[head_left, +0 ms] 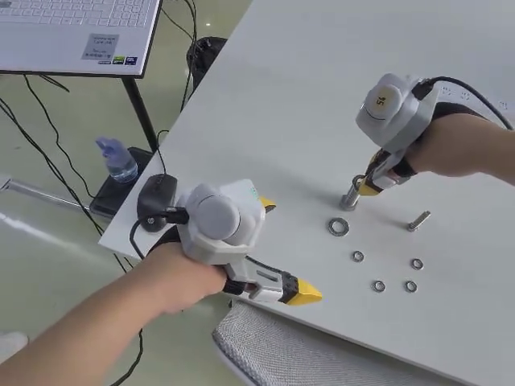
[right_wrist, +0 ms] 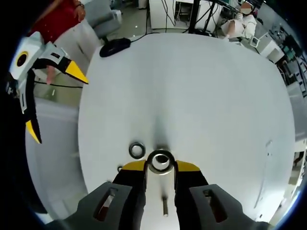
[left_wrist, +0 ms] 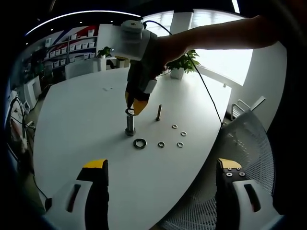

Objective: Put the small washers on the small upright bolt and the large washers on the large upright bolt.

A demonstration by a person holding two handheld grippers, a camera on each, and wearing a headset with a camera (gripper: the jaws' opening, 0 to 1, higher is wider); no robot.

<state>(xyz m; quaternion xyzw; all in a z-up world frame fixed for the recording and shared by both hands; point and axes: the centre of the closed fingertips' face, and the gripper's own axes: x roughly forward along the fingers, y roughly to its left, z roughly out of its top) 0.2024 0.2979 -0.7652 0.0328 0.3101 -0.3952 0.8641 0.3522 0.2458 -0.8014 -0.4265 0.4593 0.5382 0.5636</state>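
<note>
My right gripper (head_left: pixel 364 187) is shut on a large washer (right_wrist: pixel 160 160) and holds it at the top of the large upright bolt (head_left: pixel 351 199) (left_wrist: pixel 130 125). To its right stands the small bolt (head_left: pixel 418 219) (left_wrist: pixel 159 112), tilted. Another large washer (head_left: pixel 338 227) (left_wrist: pixel 140 143) lies flat on the white table (head_left: pixel 282 104) just in front of the large bolt. Several small washers (head_left: pixel 357 256) (left_wrist: pixel 161 144) are scattered nearer the front edge. My left gripper (head_left: pixel 286 249) (left_wrist: pixel 160 165) hovers open at the table's near edge, holding nothing.
A laptop (head_left: pixel 72 32) sits on a stand at the far left, with a water bottle (head_left: pixel 119 161) and a black mouse (head_left: pixel 157 191) below it. A mesh chair back (head_left: pixel 273 346) is beside the table's near edge. Plants stand at the table's far end (left_wrist: pixel 180 67).
</note>
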